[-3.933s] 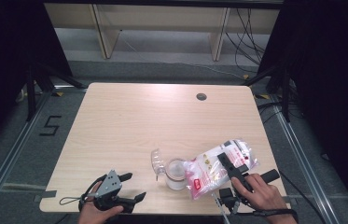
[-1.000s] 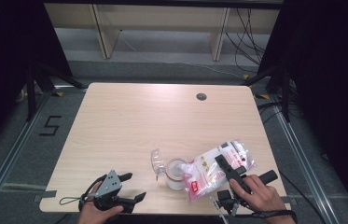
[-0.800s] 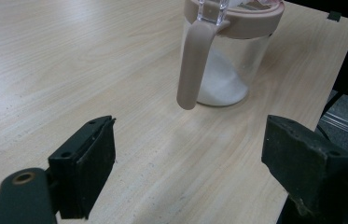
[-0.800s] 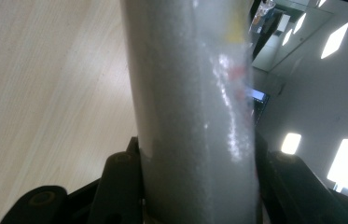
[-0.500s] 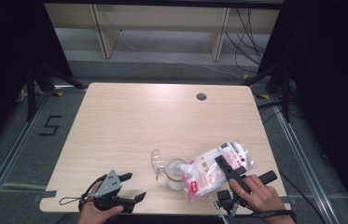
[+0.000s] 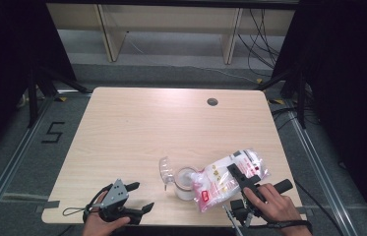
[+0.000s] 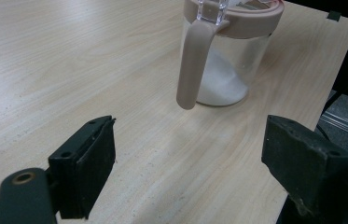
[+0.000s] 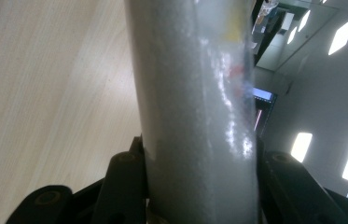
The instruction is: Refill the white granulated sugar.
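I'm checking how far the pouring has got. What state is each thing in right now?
jar: upright on the table, partly filled with white powder.
jar lid: flipped open, tilted back to the left.
bag: clamped and tipped, one end over the jar's mouth.
right gripper: shut on the bag; its jaws have just been closing.
left gripper: open, nothing between its jaws, pointing at the jar.

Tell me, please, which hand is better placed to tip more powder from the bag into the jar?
Right: its tongs are clamped on the bag, tilted over the jar. The left tongs sit open, apart from both.
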`<state>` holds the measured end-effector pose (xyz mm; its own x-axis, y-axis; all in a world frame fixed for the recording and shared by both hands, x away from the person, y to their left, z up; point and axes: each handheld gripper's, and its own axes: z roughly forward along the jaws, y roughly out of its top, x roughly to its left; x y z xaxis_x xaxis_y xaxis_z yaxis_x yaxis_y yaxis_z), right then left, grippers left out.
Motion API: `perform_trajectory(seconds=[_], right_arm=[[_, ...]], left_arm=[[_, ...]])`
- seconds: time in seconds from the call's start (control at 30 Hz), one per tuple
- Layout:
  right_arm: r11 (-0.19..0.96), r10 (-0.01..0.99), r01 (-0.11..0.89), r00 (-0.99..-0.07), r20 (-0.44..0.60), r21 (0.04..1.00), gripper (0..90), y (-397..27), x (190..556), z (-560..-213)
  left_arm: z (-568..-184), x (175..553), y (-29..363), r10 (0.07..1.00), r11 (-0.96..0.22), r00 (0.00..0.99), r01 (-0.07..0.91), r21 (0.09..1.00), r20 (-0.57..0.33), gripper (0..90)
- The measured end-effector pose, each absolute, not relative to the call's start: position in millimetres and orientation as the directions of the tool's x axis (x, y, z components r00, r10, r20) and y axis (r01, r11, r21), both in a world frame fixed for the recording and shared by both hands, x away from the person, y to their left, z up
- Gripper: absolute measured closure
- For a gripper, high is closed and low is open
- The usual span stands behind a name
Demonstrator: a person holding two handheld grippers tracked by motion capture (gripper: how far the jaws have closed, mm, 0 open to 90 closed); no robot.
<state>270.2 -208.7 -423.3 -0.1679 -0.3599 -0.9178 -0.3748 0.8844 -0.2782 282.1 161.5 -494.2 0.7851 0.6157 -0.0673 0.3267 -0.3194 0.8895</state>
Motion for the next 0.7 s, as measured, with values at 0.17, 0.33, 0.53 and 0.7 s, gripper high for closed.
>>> perform_trajectory(seconds=[0.17, 0.33, 0.53, 0.7], right_arm=[[0.907, -0.315, -0.352, -0.201, -0.928, -0.232, 65.0, -211.3, 269.8, -427.3], [0.903, -0.322, -0.356, -0.196, -0.926, -0.239, 65.0, -210.7, 269.8, -426.6], [0.902, -0.327, -0.358, -0.196, -0.925, -0.243, 65.0, -210.3, 270.0, -426.5], [0.903, -0.324, -0.358, -0.198, -0.925, -0.239, 65.1, -210.6, 270.0, -426.7]], left_arm=[[-494.5, 282.3, 161.4, 0.617, -0.315, 0.784, 0.322, 0.893, -0.065, 17.0], [-494.0, 282.1, 161.7, 0.614, -0.323, 0.787, 0.324, 0.889, -0.063, 17.0], [-493.9, 282.1, 161.9, 0.617, -0.323, 0.785, 0.323, 0.89, -0.061, 17.0], [-493.8, 282.1, 162.0, 0.617, -0.323, 0.785, 0.323, 0.89, -0.061, 17.0]])
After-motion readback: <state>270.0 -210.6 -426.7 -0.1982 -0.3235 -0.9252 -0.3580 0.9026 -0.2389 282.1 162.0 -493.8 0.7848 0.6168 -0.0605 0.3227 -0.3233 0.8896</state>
